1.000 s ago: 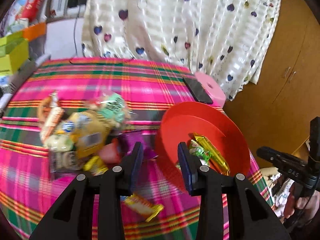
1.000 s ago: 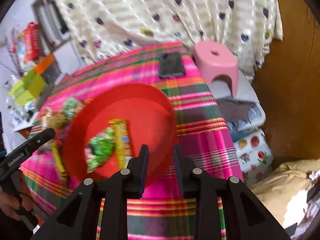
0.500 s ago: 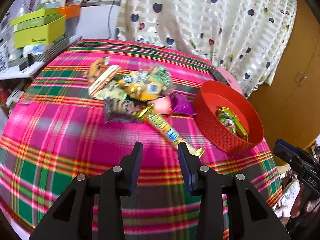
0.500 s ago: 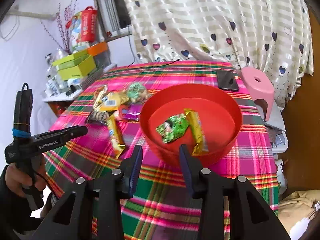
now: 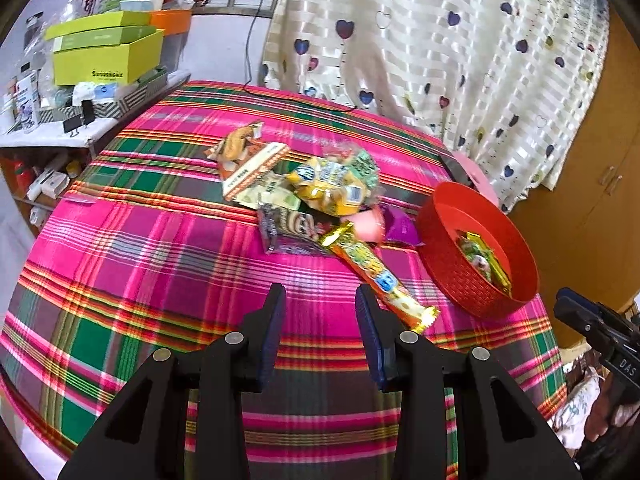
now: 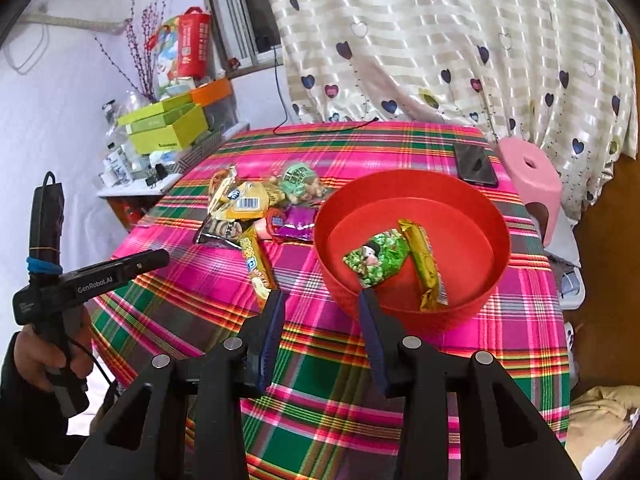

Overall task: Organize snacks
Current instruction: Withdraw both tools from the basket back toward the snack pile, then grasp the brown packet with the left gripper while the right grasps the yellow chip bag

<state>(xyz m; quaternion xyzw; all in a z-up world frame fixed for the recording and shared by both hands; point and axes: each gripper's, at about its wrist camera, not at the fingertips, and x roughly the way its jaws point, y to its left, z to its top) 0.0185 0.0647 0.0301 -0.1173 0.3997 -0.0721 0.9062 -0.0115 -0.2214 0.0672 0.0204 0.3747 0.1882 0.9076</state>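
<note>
A red basket point(image 5: 448, 264) point(image 6: 416, 188) stands at the right of the plaid table and holds a green snack packet point(image 6: 376, 258) and a gold bar point(image 6: 426, 270). A pile of snack packets point(image 5: 316, 188) point(image 6: 256, 200) lies mid-table, with a long orange bar point(image 5: 376, 276) point(image 6: 256, 268) reaching toward me. My left gripper point(image 5: 320, 306) is open and empty, hovering over the cloth near the bar's end. My right gripper point(image 6: 322, 304) is open and empty, just in front of the basket's near wall.
A black phone point(image 6: 474, 164) lies at the table's far right edge by a pink stool point(image 6: 528, 180). Green and orange boxes point(image 5: 108, 52) sit on a shelf to the left. A curtain point(image 5: 432, 48) hangs behind. The table edge point(image 5: 280, 456) is close below the left gripper.
Both grippers have pulled back and up from the basket, so the whole table shows. Their jaws stand a little wider than one second ago. The basket has gone from tilted to flat on the table.
</note>
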